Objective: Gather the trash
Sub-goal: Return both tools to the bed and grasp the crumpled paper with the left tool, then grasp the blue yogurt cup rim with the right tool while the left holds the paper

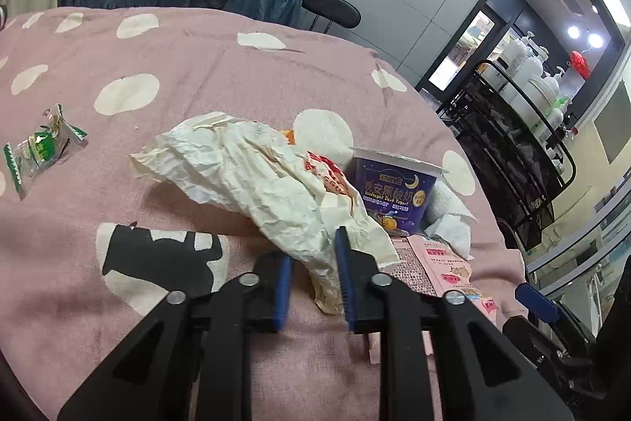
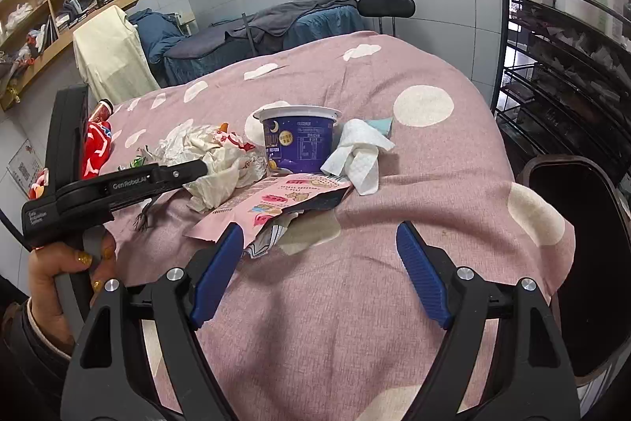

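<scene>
You are working over a pink spotted bedcover (image 2: 394, 160) that fills the middle of both views, with a dark bin (image 2: 583, 263) at the right edge of the right wrist view and a black rack of bottles (image 2: 560, 26) above it. The largest piece of trash, a crumpled white paper wrapper (image 1: 252, 180), lies across the centre of the left wrist view, touching the purple yogurt cup (image 1: 394, 192) to its right. Your left gripper (image 1: 315, 263) has its jaws drawn nearly together on the wrapper's near tail, the blue pads (image 1: 344, 271) pressing the paper from both sides. Your right gripper (image 2: 319, 263) stands wide apart at the bottom of its view with nothing between the jaws, just short of the pink snack packet (image 2: 276, 200). A white tissue (image 2: 355, 156) leans beside the cup, and a small green candy wrapper (image 1: 39, 148) sits well apart at the left of the left wrist view. Your hold is only on a thin tail, so the paper may tear or slip as you lift. Because the wrapper rests against the cup, dragging it sideways could tip the cup or scatter crumbs onto the cover.
</scene>
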